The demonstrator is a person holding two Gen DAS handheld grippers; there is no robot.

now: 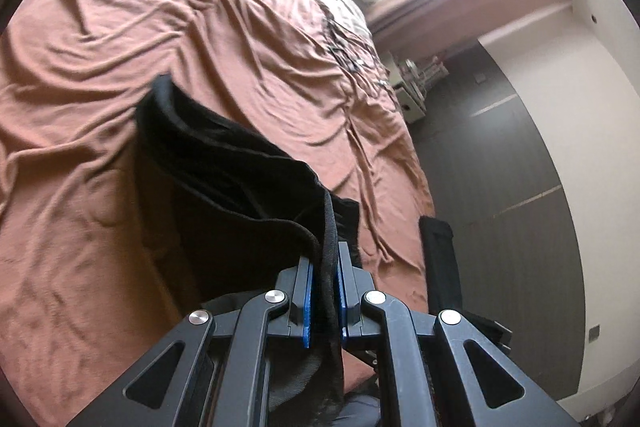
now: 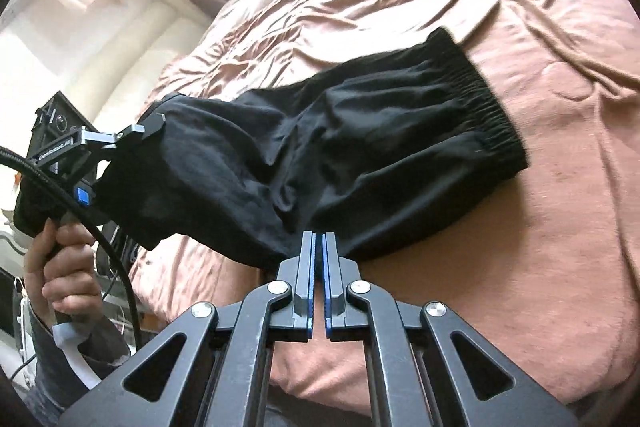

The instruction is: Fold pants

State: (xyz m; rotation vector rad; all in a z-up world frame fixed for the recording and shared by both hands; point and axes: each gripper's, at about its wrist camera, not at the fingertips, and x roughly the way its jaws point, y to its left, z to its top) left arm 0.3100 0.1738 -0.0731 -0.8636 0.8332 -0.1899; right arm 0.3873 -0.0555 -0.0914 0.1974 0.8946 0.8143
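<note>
Pants [image 2: 360,147] of black cloth hung in a sagging band across the middle of the right wrist frame, stretched over a rumpled brown bedsheet [image 2: 540,227]. Their gathered elastic waistband [image 2: 484,115] lay toward the upper right, resting on the sheet. At the bottom centre, the right gripper [image 2: 319,239] was clamped tight on the lower edge of the cloth — its blue-lined pads nearly met. At the left of that frame the left gripper [image 2: 154,125] pinched the other end of the cloth, lifted off the bed, with a person's hand [image 2: 60,259] wrapped round its handle and a black cable [image 2: 116,259] curving beside it.

In the left wrist frame the left gripper [image 1: 325,267] sat at the bottom centre, clenched on a thick bunched fold of the pants [image 1: 224,187] — the cloth ran from there toward the middle left, over the bedsheet [image 1: 160,27]. Grey floor [image 1: 500,167] showed at the right.
</note>
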